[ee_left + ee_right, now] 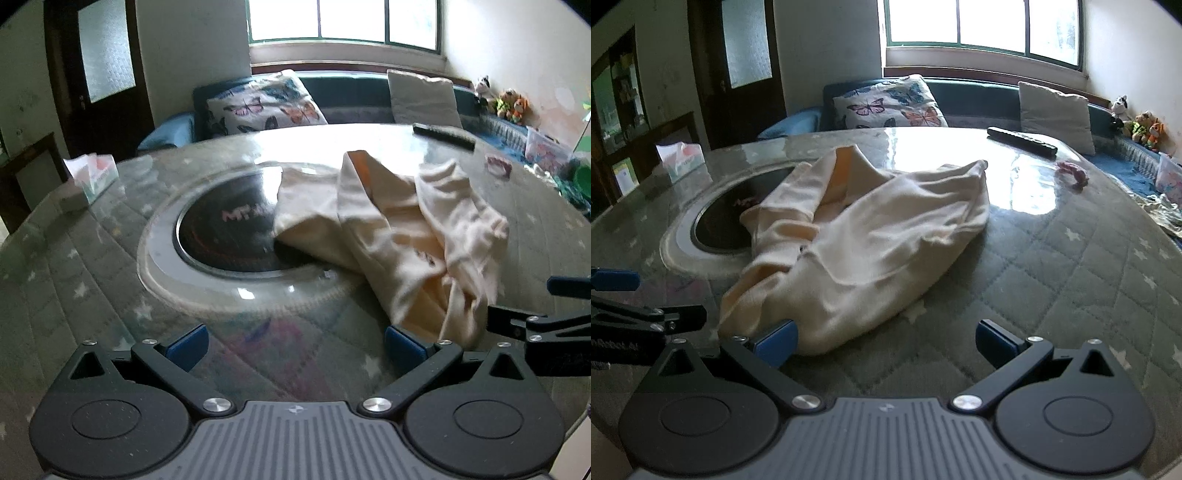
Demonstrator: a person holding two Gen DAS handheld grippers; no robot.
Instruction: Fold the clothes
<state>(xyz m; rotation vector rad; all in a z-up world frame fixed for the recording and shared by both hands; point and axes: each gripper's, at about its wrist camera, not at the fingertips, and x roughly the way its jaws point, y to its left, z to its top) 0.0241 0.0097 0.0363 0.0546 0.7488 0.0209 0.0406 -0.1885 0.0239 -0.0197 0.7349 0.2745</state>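
Note:
A cream garment (399, 236) lies crumpled on the round glass-topped table (110, 266), partly over the black cooktop (229, 229) set in its middle. My left gripper (295, 345) is open just short of the garment's near hem, which lies by its right pad. In the right wrist view the same garment (871, 243) spreads ahead and to the left. My right gripper (886, 341) is open, its left pad at the garment's near edge, nothing between the fingers. Each gripper shows at the edge of the other's view.
A tissue box (94, 177) stands at the table's left. A black remote (1021, 141) and a small pink item (1073, 176) lie at the far right. Behind the table are a blue sofa with a butterfly cushion (890, 103) and a window.

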